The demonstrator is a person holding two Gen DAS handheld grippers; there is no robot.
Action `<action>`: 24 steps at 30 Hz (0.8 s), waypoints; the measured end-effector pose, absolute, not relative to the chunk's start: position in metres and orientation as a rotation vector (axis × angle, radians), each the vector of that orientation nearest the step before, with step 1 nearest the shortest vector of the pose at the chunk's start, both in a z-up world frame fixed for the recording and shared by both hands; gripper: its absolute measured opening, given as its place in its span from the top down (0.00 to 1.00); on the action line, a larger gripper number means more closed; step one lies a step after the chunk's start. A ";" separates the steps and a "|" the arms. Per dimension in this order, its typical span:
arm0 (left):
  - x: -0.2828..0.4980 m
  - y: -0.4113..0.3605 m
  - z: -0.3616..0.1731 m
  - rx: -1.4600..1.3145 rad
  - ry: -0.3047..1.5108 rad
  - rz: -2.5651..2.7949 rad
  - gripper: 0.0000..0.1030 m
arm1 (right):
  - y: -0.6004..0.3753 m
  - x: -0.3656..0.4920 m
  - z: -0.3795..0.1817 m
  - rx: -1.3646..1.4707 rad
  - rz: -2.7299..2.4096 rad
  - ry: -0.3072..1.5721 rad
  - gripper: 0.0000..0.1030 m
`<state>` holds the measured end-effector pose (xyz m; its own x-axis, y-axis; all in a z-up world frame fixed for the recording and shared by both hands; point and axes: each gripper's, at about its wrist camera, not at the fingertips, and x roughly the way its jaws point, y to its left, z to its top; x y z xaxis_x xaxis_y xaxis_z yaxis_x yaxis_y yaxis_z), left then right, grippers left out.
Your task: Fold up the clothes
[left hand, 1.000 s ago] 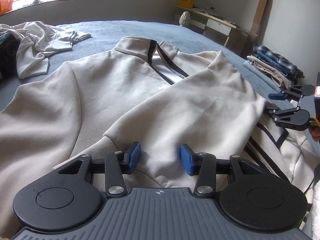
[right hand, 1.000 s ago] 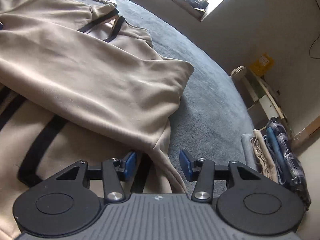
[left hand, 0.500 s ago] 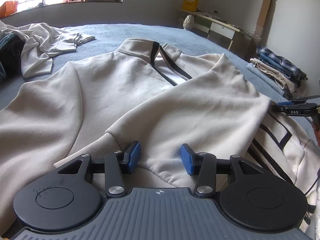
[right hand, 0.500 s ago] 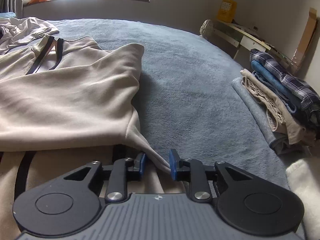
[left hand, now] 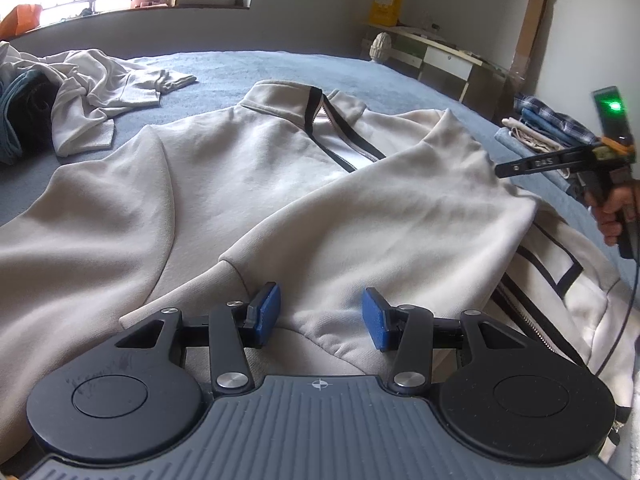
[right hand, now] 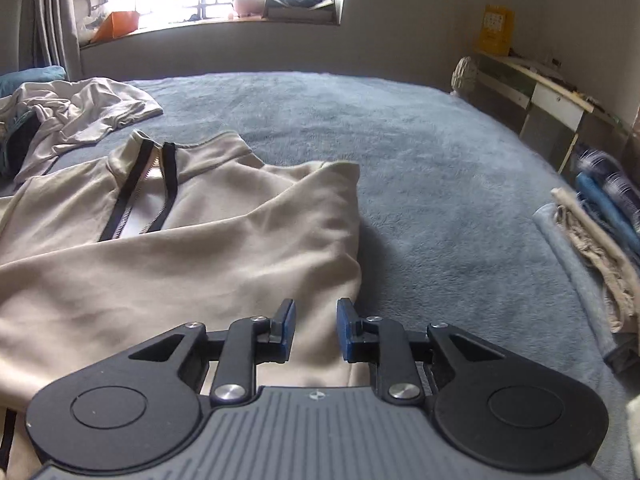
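Fleece, soft and limp: the beige zip-up sweatshirt (left hand: 260, 184) sags unless taken by its cuff between the half-open, empty left gripper (left hand: 320, 316) jaws; right gripper (right hand: 316, 330) jaws, just narrowed, grip nothing.

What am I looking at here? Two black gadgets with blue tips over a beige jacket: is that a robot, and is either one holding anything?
No robot: a person holds a claw in each hand. Each picture comes from a wide-angle camera on one claw, looking along its two blue-padded fingers. The left claw stands open over the folded-in sleeve of the beige zip jacket, which lies spread on a blue blanket. The right claw is above the jacket's shoulder edge. Its jaws have just been closing, but a gap remains and nothing is pinched between the pads. The left view also shows the hand carrying the right claw. Also on the blanket are a crumpled pale garment and a folded stack at the edge.
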<state>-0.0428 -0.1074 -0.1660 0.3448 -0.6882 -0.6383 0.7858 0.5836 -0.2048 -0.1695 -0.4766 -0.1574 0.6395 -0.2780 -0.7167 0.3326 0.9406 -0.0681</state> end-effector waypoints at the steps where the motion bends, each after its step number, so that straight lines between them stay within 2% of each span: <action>1: -0.043 -0.107 -0.166 0.146 0.752 -0.964 0.56 | -0.483 -0.160 -0.164 0.090 -0.358 0.819 0.79; 11: -0.045 -0.103 -0.173 0.140 0.736 -0.988 0.54 | -0.527 -0.105 -0.178 0.215 -0.439 0.772 0.80; 17: -0.048 -0.103 -0.175 0.165 0.707 -1.011 0.50 | -0.547 -0.082 -0.163 0.305 -0.468 0.702 0.80; 24: -0.047 -0.098 -0.174 0.138 0.716 -1.023 0.50 | -0.542 -0.068 -0.153 0.293 -0.440 0.737 0.80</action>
<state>-0.0466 -0.0984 -0.1738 0.3178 -0.7312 -0.6036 0.8174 0.5339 -0.2164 -0.0676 -0.5423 -0.1530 0.6565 -0.2813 -0.6999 0.4829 0.8696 0.1034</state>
